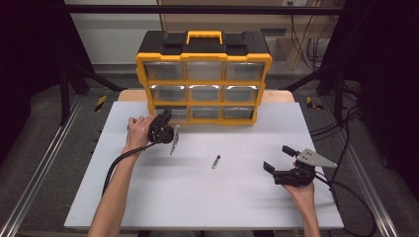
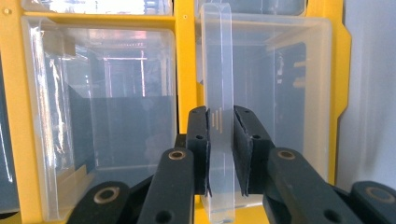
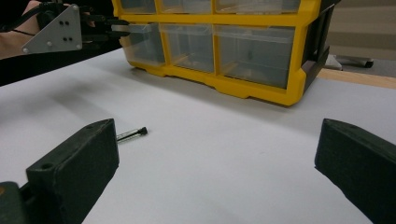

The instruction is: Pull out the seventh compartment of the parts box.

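The left gripper (image 2: 220,154) pinches the clear handle (image 2: 219,93) of the organiser's bottom-left drawer (image 1: 170,113); pull straight toward the bench's near edge, while the right gripper (image 1: 280,159) waits spread.

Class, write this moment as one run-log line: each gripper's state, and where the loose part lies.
left gripper: shut on clear plastic drawer handle, bottom-left of yellow drawer cabinet | right gripper: open, empty | small dark bolt: on white table, between grippers

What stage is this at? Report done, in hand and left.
Done: nothing visibly stowed; the screw lies loose on the table. In hand: the left gripper is shut on the pull tab of the organizer's bottom-left drawer. Left, probably: open the drawer, then the open right gripper fetches the screw.
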`<state>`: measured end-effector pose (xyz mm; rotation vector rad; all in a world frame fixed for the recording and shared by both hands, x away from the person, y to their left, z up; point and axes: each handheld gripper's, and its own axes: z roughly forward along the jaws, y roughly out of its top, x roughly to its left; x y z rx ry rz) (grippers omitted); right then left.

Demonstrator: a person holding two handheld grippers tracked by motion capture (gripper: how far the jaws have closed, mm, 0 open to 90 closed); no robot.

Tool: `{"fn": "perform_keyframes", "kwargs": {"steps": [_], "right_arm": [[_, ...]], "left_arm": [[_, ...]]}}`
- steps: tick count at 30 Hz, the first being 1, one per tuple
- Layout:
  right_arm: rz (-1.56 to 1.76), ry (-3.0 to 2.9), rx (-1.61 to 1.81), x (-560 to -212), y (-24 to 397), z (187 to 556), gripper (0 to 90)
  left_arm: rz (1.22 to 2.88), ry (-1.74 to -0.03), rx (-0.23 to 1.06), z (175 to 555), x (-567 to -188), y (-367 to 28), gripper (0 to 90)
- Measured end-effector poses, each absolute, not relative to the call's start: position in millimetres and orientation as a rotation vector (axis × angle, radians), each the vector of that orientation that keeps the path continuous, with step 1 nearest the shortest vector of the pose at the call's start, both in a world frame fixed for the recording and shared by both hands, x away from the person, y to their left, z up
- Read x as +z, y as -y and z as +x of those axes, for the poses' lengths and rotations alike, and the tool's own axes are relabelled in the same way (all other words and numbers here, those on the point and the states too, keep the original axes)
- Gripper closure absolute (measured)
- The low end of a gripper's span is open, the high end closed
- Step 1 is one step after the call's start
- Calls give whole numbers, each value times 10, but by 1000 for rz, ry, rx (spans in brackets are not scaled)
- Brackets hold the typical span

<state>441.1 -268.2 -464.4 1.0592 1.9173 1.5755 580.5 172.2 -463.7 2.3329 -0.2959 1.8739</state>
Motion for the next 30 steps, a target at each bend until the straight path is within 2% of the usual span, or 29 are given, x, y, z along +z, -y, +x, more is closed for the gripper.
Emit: {"fn": "perform_keyframes", "kwargs": {"steps": [30], "right_arm": [[1059, -1920, 1571, -4642, 2685, 4410, 5]], "left_arm": [[2316, 293, 1894, 5669, -4676, -1723, 770]]}}
